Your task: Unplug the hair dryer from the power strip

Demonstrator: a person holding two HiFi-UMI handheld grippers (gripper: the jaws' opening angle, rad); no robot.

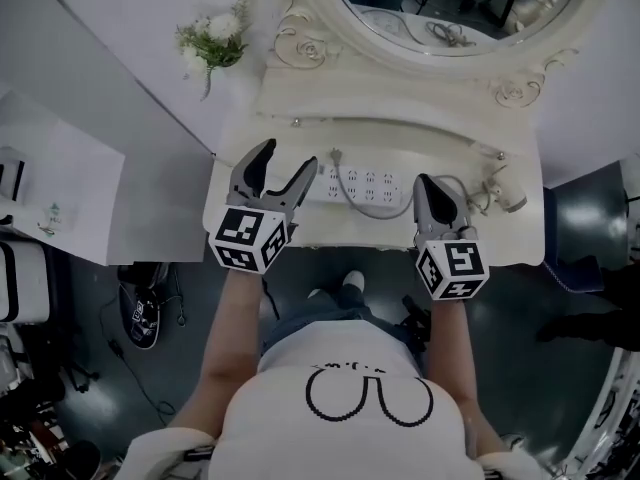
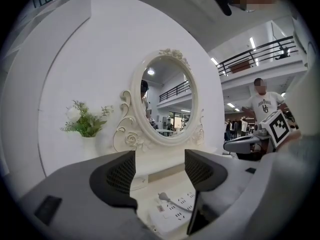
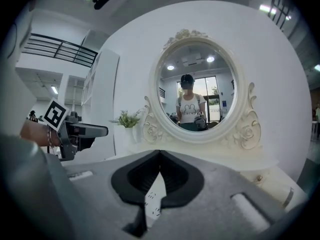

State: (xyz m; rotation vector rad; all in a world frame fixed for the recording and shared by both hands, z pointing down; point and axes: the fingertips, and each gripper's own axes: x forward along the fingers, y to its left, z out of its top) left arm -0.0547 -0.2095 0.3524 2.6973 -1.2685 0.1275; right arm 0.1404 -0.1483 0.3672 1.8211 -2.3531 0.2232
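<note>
Head view only: a person stands at a cream dressing table, a gripper in each hand, looking down on the whole white power strip. A pale hair dryer lies near the table's right end; neither gripper view shows it.
Left gripper view only: a small green plant stands left of the oval mirror, bystanders stand in the hall beyond, and the right gripper is seen side-on.
Right gripper view only: the mirror reflects the person, and the left gripper hangs at the far left.
Power strip: it lies flat on the table with its long axis running left to right, parallel to the front edge, between the two grippers.
Plug: the grey plug sits at the strip's left end, on the side toward the mirror. Its cord loops over the strip and runs right toward the hair dryer.
Hair dryer's heading: too small to tell which way it points.
Left gripper: the jaws stand wide apart and hold nothing. The strip and plug show below the gap, just beyond the tips.
Right gripper: the jaws are together at the tips and grip nothing. A sliver of the strip shows through the slit beneath them.
</note>
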